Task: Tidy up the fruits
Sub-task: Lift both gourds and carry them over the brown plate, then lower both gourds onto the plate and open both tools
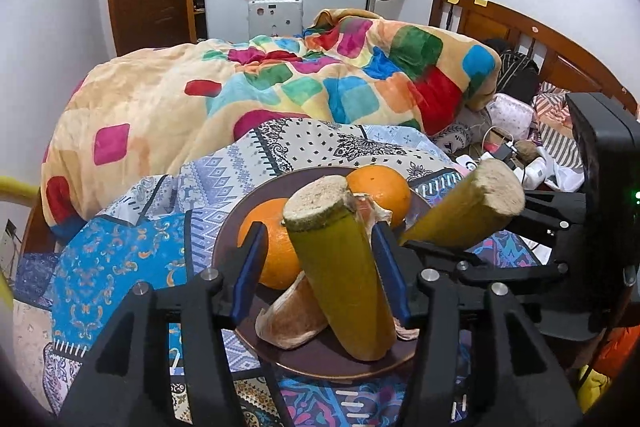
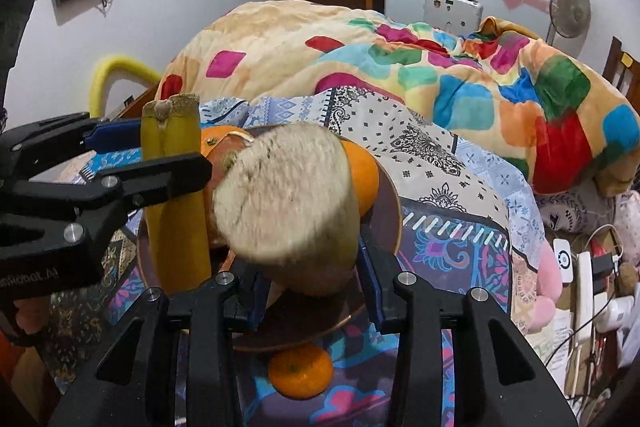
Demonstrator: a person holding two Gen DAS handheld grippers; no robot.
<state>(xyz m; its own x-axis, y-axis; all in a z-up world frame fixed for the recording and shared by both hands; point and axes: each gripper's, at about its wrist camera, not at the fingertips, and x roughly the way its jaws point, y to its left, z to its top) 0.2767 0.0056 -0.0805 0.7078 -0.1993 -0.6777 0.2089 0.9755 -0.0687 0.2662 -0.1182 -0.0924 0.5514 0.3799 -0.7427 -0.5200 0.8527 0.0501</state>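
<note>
Bedroom, patterned bedspread (image 1: 120, 267); brown plate (image 1: 320, 359) holds two oranges (image 1: 276, 251); left gripper (image 1: 320, 267) stands released around a sugarcane piece (image 1: 340, 279) leaning on the plate, long axis upward; right gripper (image 2: 312, 279) grips another cane piece (image 2: 288, 211) just beside.

Each claw (image 1: 320, 267) is matte black plastic with blue finger pads (image 1: 248, 267) and round silver screws (image 1: 430, 274).

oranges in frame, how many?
3: two oranges on the plate, a near one and a far one; one small orange on the bedspread. More may be hidden.
</note>
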